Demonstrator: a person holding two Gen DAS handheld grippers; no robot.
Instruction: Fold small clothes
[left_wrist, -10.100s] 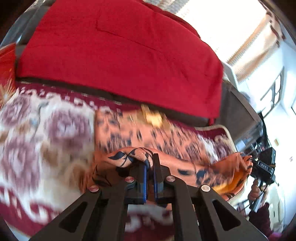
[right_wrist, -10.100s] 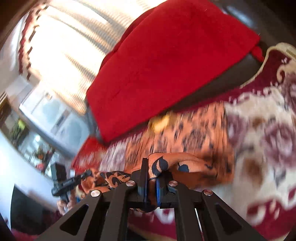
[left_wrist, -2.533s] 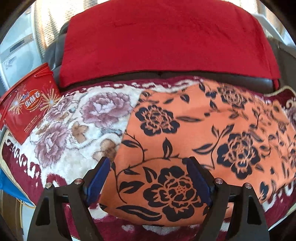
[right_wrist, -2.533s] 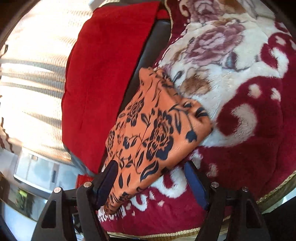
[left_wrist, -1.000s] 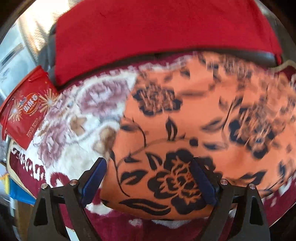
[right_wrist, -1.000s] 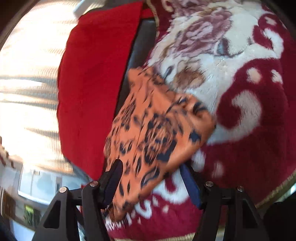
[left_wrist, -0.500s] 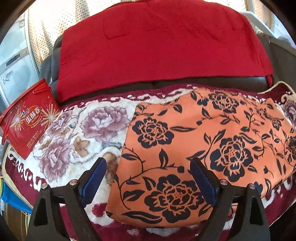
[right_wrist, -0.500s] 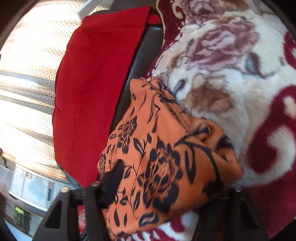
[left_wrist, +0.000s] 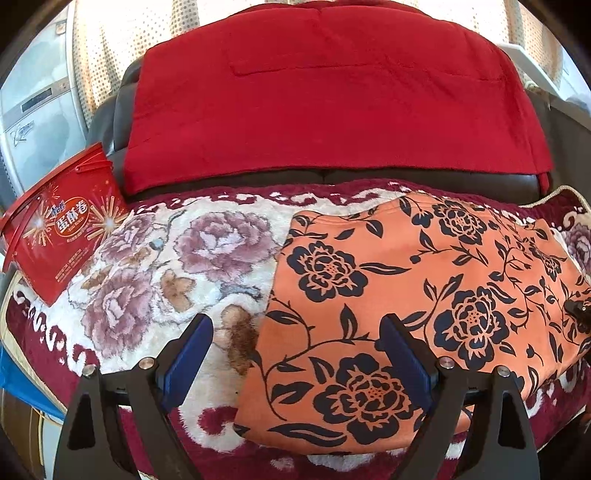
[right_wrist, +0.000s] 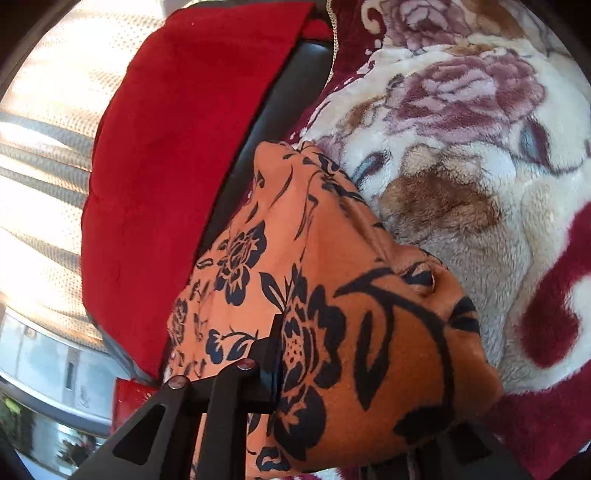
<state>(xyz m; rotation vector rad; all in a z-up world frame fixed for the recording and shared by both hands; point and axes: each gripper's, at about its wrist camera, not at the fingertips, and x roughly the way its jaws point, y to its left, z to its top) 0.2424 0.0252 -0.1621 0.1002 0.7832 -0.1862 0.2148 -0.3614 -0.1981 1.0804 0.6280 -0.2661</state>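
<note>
An orange garment with black flowers (left_wrist: 424, 288) lies folded flat on the floral blanket (left_wrist: 155, 266). My left gripper (left_wrist: 295, 358) is open and empty, just in front of the garment's near left corner. In the right wrist view the garment's right end (right_wrist: 351, 314) bulges up between the jaws of my right gripper (right_wrist: 369, 387). The left finger (right_wrist: 266, 362) shows beside the cloth; the right finger is hidden under it. The right gripper's tip also shows in the left wrist view (left_wrist: 578, 308) at the garment's right edge.
A red cover (left_wrist: 325, 103) drapes the dark sofa back (left_wrist: 122, 96) behind the blanket. A red snack box (left_wrist: 59, 221) stands at the blanket's left edge. The blanket's dark red border (right_wrist: 554, 314) runs along the front.
My right gripper has pushed forward into the garment's right end, so the cloth now fills the space between its jaws. My left gripper has drawn back slightly and stays open.
</note>
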